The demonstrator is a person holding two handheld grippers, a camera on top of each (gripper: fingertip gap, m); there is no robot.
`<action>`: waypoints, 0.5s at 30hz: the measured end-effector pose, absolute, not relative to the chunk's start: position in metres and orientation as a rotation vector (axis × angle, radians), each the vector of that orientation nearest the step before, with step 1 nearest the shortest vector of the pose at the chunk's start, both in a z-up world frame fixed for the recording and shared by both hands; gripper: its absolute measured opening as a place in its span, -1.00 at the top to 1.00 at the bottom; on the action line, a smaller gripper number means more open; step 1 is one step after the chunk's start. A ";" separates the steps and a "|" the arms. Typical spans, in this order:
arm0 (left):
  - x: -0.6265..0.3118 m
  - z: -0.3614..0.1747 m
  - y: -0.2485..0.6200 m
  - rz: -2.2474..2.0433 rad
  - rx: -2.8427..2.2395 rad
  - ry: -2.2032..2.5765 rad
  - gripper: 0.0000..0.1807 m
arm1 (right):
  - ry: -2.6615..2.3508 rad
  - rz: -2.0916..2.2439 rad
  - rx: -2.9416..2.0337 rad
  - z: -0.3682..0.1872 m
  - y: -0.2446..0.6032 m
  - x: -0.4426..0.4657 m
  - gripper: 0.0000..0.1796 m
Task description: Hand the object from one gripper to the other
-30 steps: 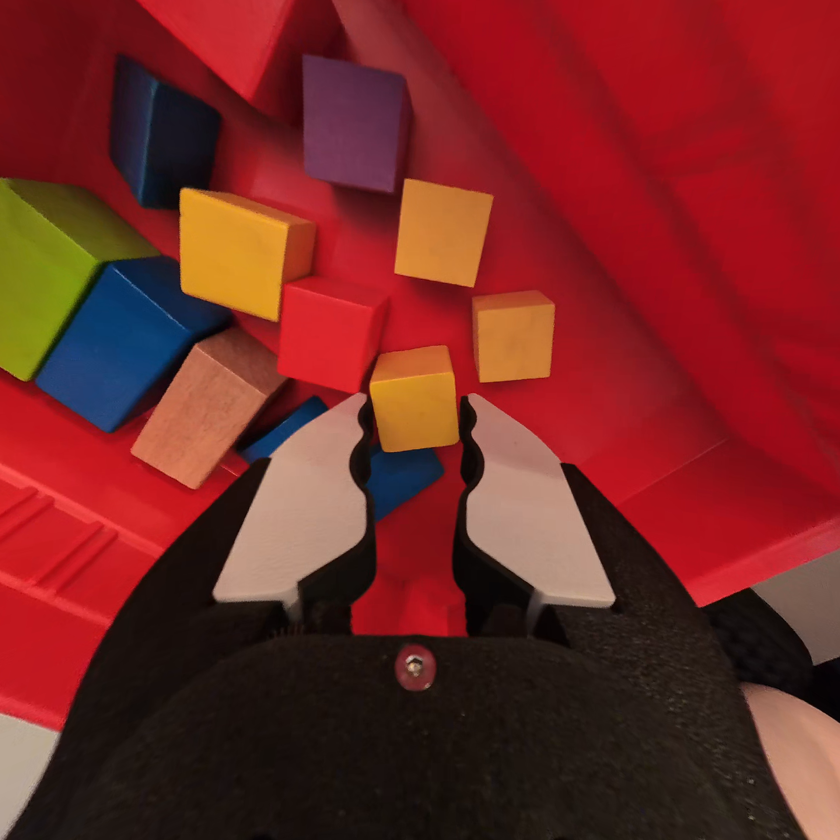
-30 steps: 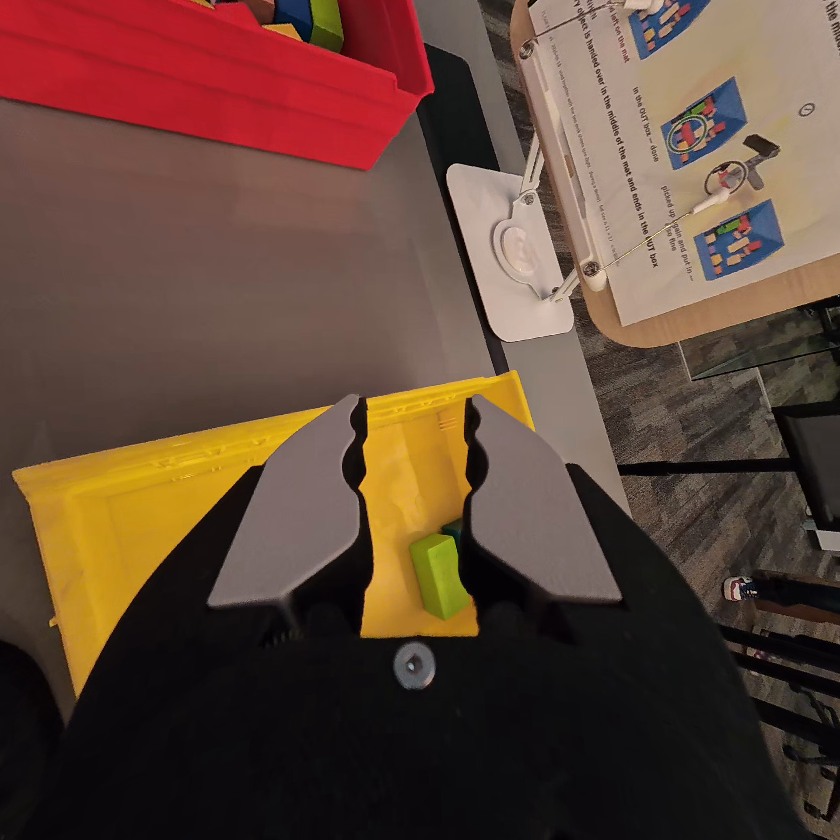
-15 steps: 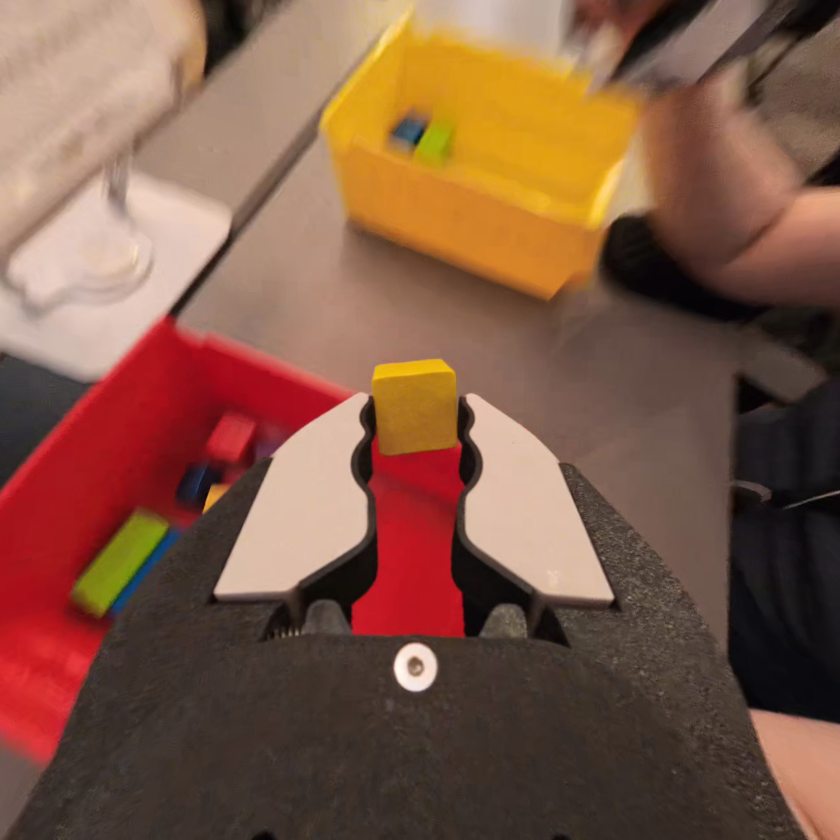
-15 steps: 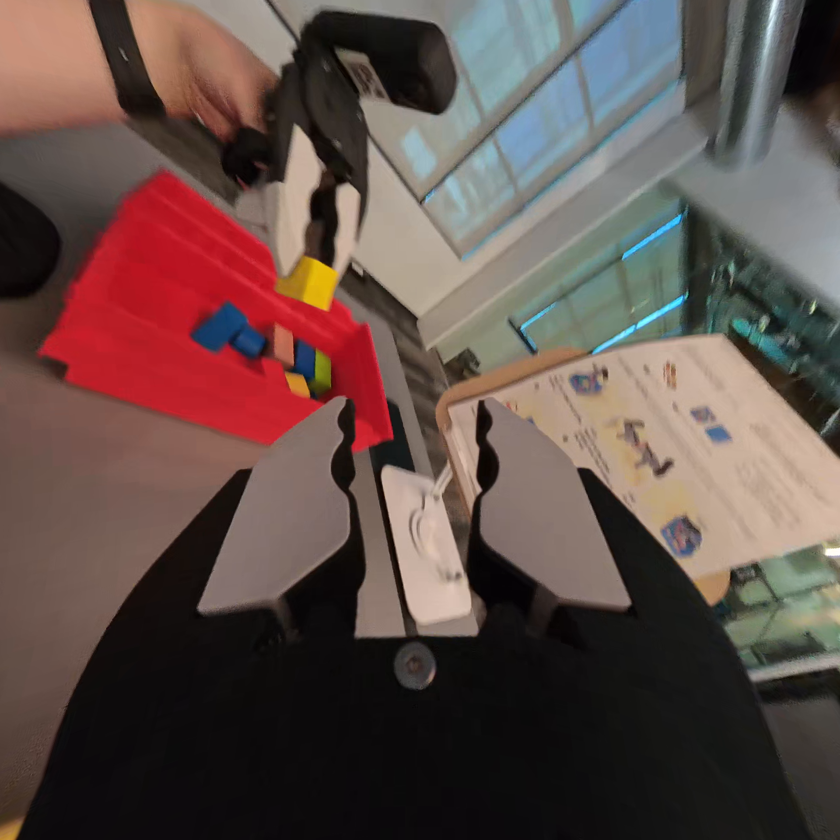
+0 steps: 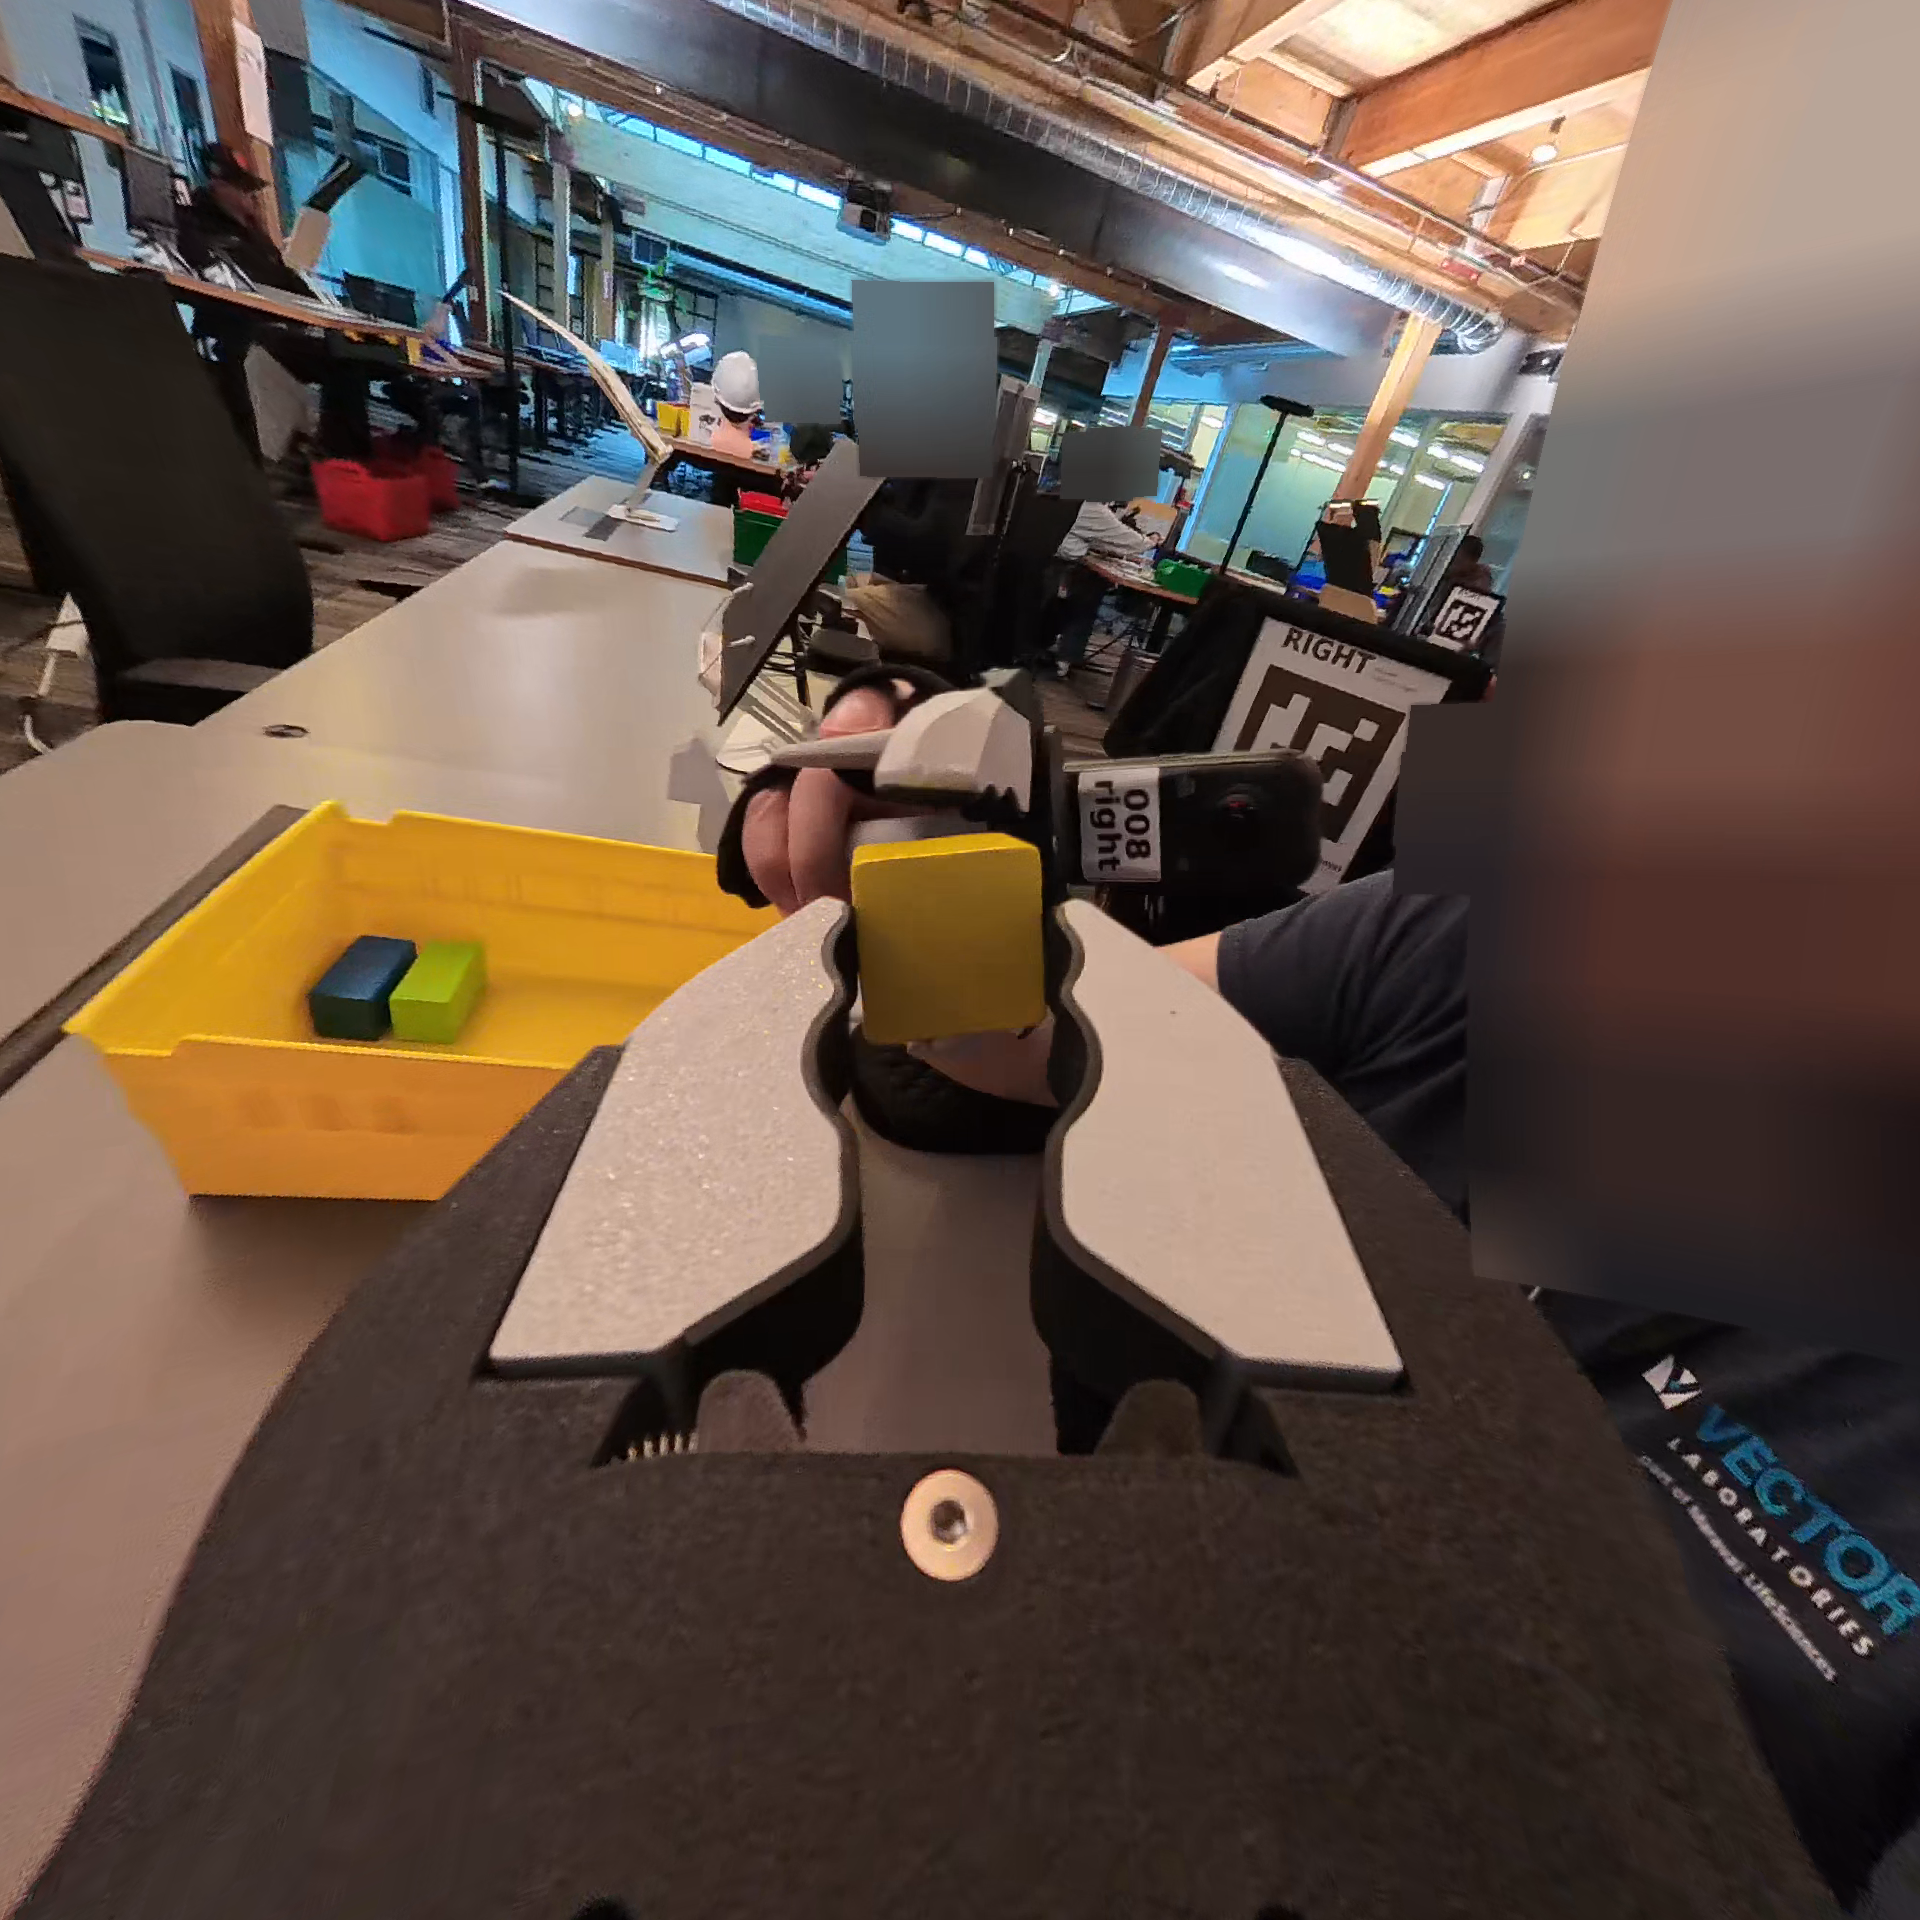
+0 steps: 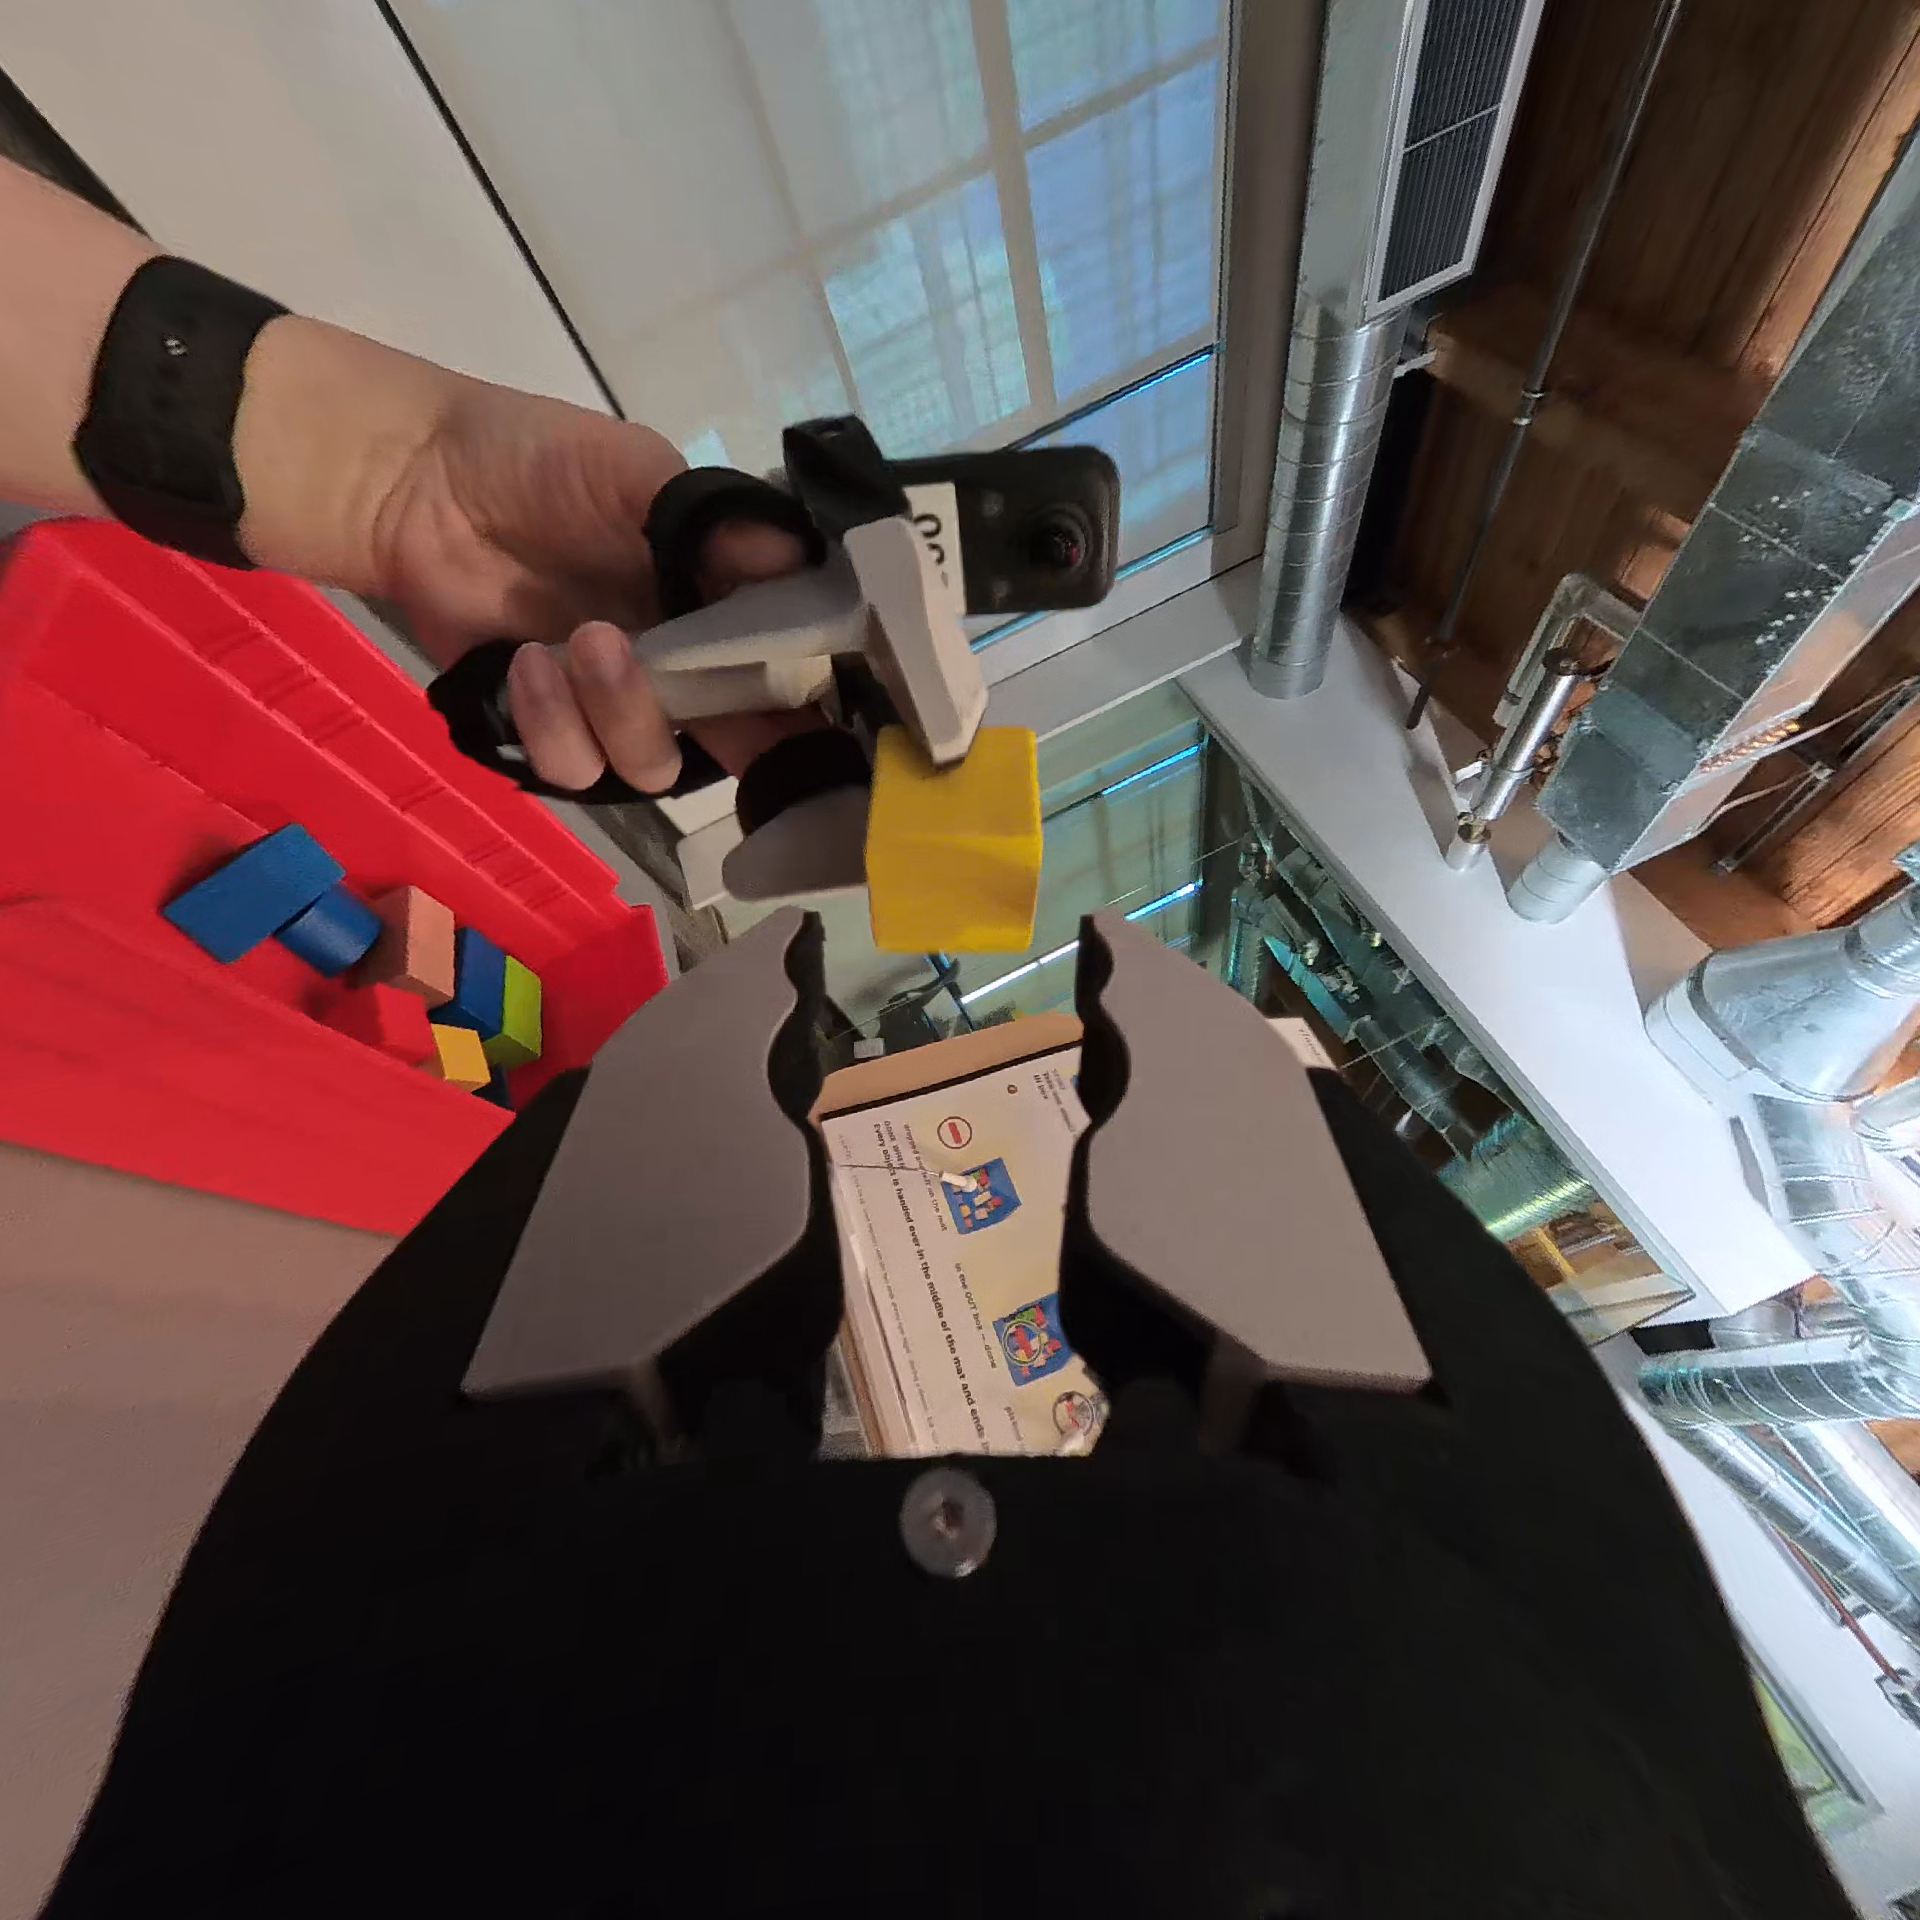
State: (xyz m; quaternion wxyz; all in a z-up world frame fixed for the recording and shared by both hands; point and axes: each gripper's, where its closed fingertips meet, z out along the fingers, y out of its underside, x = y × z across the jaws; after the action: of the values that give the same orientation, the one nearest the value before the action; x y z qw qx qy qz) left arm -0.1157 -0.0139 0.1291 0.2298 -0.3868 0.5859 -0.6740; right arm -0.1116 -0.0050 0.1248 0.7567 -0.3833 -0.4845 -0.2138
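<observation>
A yellow wooden cube (image 5: 948,935) is held in the air between the fingertips of my left gripper (image 5: 948,920), which is shut on it. In the right wrist view the cube (image 6: 951,842) hangs just beyond my right gripper (image 6: 945,940), which is open and empty, its tips a little short of the cube and not touching it. The left gripper (image 6: 904,805) shows there, held by a hand and clamping the cube from above and below. In the left wrist view the right gripper (image 5: 940,769) sits close behind the cube.
A red bin (image 6: 208,727) with several coloured blocks (image 6: 416,945) lies at the left. A yellow bin (image 5: 312,1112) holds a dark blue block (image 5: 362,985) and a green block (image 5: 438,989). An instruction board (image 6: 966,1226) stands beyond. Both bins sit on a grey table (image 5: 468,665).
My left gripper lifted the yellow cube out of the red bin and swung it toward the right gripper. My right gripper left the yellow bin, turned to face the cube and opened wider.
</observation>
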 end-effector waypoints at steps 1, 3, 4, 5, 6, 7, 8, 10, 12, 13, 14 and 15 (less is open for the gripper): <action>-0.114 0.127 -0.015 -1.863 -1.070 1.617 0.63 | -1.051 -0.469 -0.825 0.126 -0.006 -0.113 0.48; -0.111 0.125 -0.017 -1.882 -1.073 1.624 0.63 | -1.053 -0.467 -0.823 0.125 -0.007 -0.115 0.52; -0.109 0.124 -0.018 -1.884 -1.082 1.624 0.63 | -1.050 -0.474 -0.822 0.125 -0.006 -0.116 0.53; -0.108 0.124 -0.019 -1.893 -1.077 1.627 0.63 | -1.056 -0.477 -0.823 0.124 -0.006 -0.116 0.58; -0.108 0.123 -0.021 -1.906 -1.068 1.635 0.63 | -1.050 -0.485 -0.821 0.125 -0.006 -0.116 0.61; -0.108 0.124 -0.022 -1.918 -1.062 1.633 0.63 | -1.041 -0.496 -0.816 0.126 -0.006 -0.116 0.62; -0.108 0.125 -0.023 -1.936 -1.055 1.627 0.63 | -1.037 -0.499 -0.805 0.127 -0.007 -0.116 0.62; -0.107 0.127 -0.023 -1.977 -1.062 1.604 0.63 | -1.030 -0.497 -0.804 0.128 -0.008 -0.115 0.62; -0.107 0.127 -0.018 -1.999 -1.090 1.578 0.60 | -1.053 -0.494 -0.838 0.128 -0.007 -0.112 0.62; -0.108 0.127 -0.013 -2.004 -1.109 1.561 0.54 | -1.068 -0.508 -0.875 0.128 -0.004 -0.106 0.62; -0.109 0.127 -0.006 -1.997 -1.129 1.542 0.51 | -1.097 -0.532 -0.951 0.127 0.001 -0.094 0.62; -0.112 0.128 0.001 -1.986 -1.137 1.517 0.51 | -1.130 -0.554 -1.073 0.122 0.008 -0.074 0.62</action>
State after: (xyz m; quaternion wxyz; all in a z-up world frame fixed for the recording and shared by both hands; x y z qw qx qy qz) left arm -0.1123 0.0008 0.1279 0.1966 -0.4061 0.5418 -0.7091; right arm -0.0743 0.0076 0.1222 0.6772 -0.4773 -0.5029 -0.2466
